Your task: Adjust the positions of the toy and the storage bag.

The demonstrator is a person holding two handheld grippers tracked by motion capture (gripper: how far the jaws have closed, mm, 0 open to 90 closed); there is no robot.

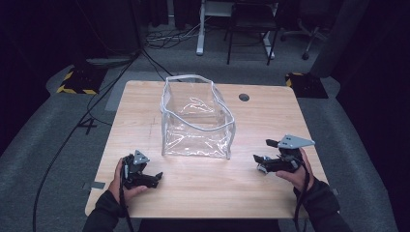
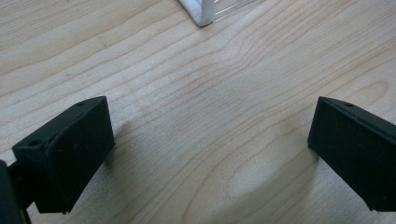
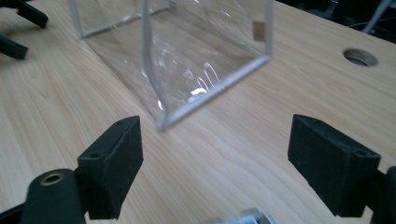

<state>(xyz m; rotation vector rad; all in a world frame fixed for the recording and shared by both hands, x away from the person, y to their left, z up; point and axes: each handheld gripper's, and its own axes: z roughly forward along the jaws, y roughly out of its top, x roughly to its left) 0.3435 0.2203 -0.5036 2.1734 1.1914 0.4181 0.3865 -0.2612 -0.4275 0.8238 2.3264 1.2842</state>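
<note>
i see a clear, boxy plastic pouch with white piping along its edges [image 1: 198,118] standing upright and open-topped near the middle of the light wooden tabletop [image 1: 270,121]. no brand, label or writing is readable on it; in the right gripper view a small tan patch sits on one clear wall, too blurred for me to read.

my left gripper [image 1: 153,177] rests low on the table near the front left, well apart from the pouch, its jaws spread wide with bare wood between them. in the left gripper view a white corner of the pouch [image 2: 201,14] shows at the top edge.

my right gripper [image 1: 263,151] sits at the front right, jaws likewise released and holding nothing, aimed toward the pouch's near corner [image 3: 163,123]. a round cable hole [image 1: 244,97] lies in the table beyond the pouch.
</note>
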